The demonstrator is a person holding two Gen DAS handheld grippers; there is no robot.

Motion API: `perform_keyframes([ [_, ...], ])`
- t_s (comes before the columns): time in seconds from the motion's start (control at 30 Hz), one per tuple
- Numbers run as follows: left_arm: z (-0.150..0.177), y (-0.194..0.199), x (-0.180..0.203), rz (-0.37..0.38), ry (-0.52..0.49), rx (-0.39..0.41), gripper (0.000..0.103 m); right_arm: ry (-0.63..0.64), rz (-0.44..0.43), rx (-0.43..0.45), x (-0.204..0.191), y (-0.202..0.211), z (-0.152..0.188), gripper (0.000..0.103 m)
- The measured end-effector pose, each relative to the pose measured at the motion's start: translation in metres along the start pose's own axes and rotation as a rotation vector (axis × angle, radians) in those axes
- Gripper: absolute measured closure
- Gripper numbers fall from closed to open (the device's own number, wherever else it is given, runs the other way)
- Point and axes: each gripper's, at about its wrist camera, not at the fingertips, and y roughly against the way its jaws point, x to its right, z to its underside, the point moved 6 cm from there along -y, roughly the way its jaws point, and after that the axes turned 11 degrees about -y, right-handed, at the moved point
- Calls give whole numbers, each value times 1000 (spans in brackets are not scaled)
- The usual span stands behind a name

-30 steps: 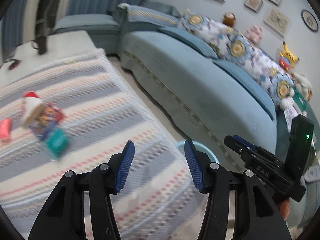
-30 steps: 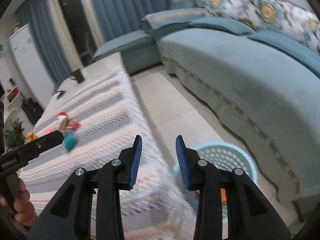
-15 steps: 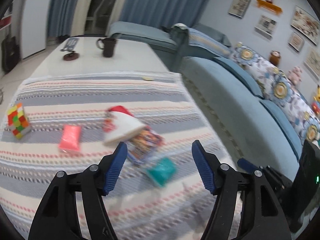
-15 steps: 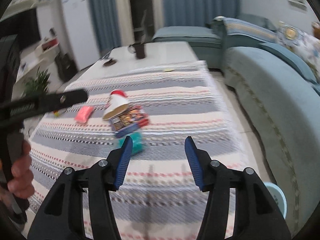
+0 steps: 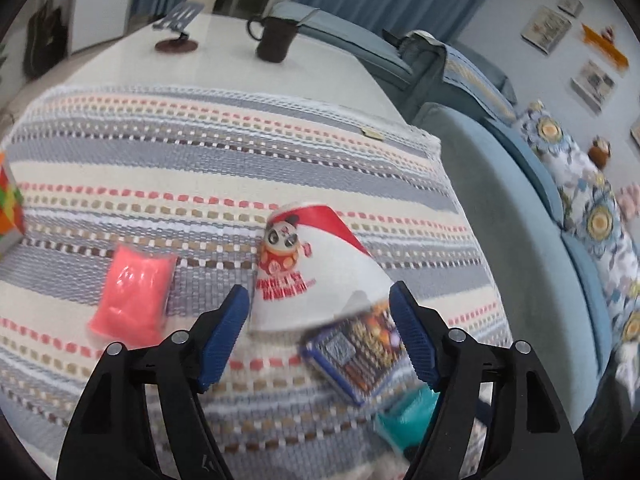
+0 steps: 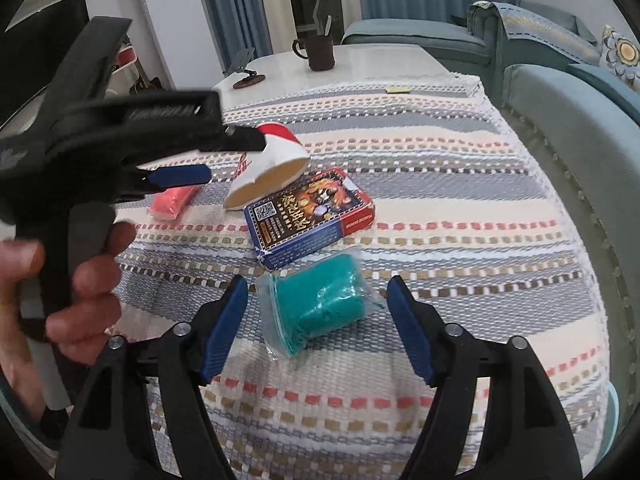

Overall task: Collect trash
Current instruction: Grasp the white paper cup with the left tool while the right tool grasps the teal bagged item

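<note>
Trash is lying on a striped cloth [image 5: 200,152] over the table. From the left wrist camera, the left gripper [image 5: 320,332] is hanging over a white paper cup [image 5: 316,276] tipped on its side; its jaws are opening, standing either side of the cup's wide end without pressing on it. A printed box [image 5: 356,356] is lying against the cup's mouth, a teal packet [image 5: 408,416] beyond it near the cloth's edge, and a pink packet [image 5: 134,294] is sitting just left of the cup. A dark mug [image 5: 274,40] is standing on the bare tabletop behind.

From the right wrist camera, the right gripper [image 6: 316,324] is hovering over the teal packet [image 6: 320,300], jaws opening, both pads apart from the plastic. The printed box [image 6: 308,216] is resting just beyond, touching the cup [image 6: 268,172]. A person's hand [image 6: 72,280] is gripping the left gripper's handle at the frame's left side.
</note>
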Motion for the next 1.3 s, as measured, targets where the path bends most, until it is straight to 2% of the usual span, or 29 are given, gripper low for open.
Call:
perform_keyframes([
  [0.1,-7,-12,-11,-4,44,-6,32,-3,-1,-9,2,-3,0,34],
  [0.23,-12,-29,-13,-3,54,-37,32,-28,-6,-36,7,-9,2,34],
  [0.47,-10,-41,-8,15,64,-57,33,25,29,-32,-2,-8,7,35],
  [0.57,-11,-39,-3,22,44,-49,44,39,21,-30,-5,-5,11,54],
  [0.67,-15,-33,6,3,-2,-23,56,43,15,-22,-5,-4,10,60],
  [0.73,-17,-25,11,5,-20,-4,64,42,4,-3,-5,0,8,73],
  [1.03,-13,10,33,22,-73,58,70,-19,-56,19,4,11,6,89],
  [1.2,-13,32,35,33,-56,101,70,-54,-91,7,9,13,5,89],
  [1.27,-12,39,32,36,-50,113,70,-82,-138,-33,10,12,7,82],
  [1.3,-11,43,29,37,-47,120,70,-84,-139,-46,9,10,8,73],
])
